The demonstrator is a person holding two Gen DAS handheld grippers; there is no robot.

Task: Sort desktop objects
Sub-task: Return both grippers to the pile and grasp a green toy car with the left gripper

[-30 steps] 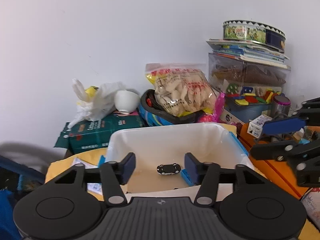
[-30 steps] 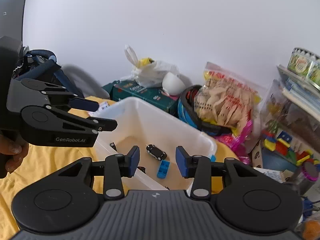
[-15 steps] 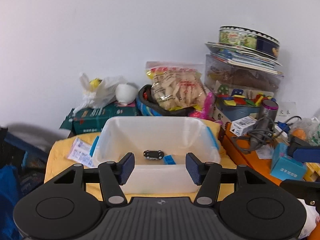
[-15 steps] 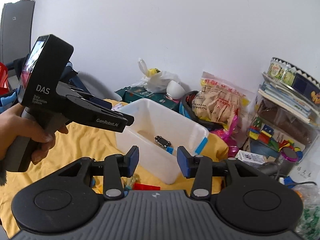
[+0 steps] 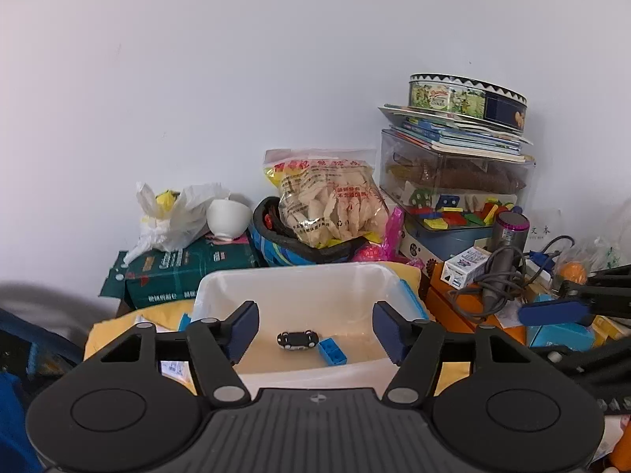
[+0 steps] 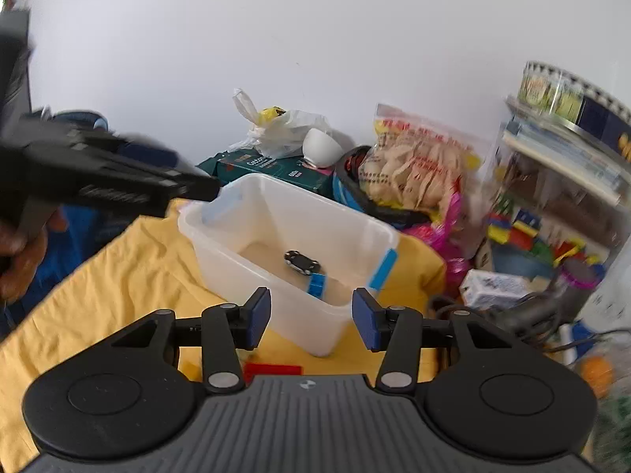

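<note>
A white plastic bin stands on a yellow cloth. Inside it lie a black toy car and a blue brick. My left gripper hovers just before the bin's near rim, its jaws opening with nothing between them. In the right wrist view the bin, car and brick show at an angle. My right gripper hangs over the bin's near corner, jaws opening and empty. A red brick lies on the cloth under it. A hand holds the blurred left gripper at upper left.
Behind the bin are a green box with a white bag and a bowl, a helmet holding a snack bag, and a clear box stacked with books and a tin. A hair dryer lies on orange boxes at right.
Both grippers drew back from over the bin and their jaws spread wider. The right wrist view swung so the bin sits further off. The right gripper's fingers again show at the left view's right edge.
</note>
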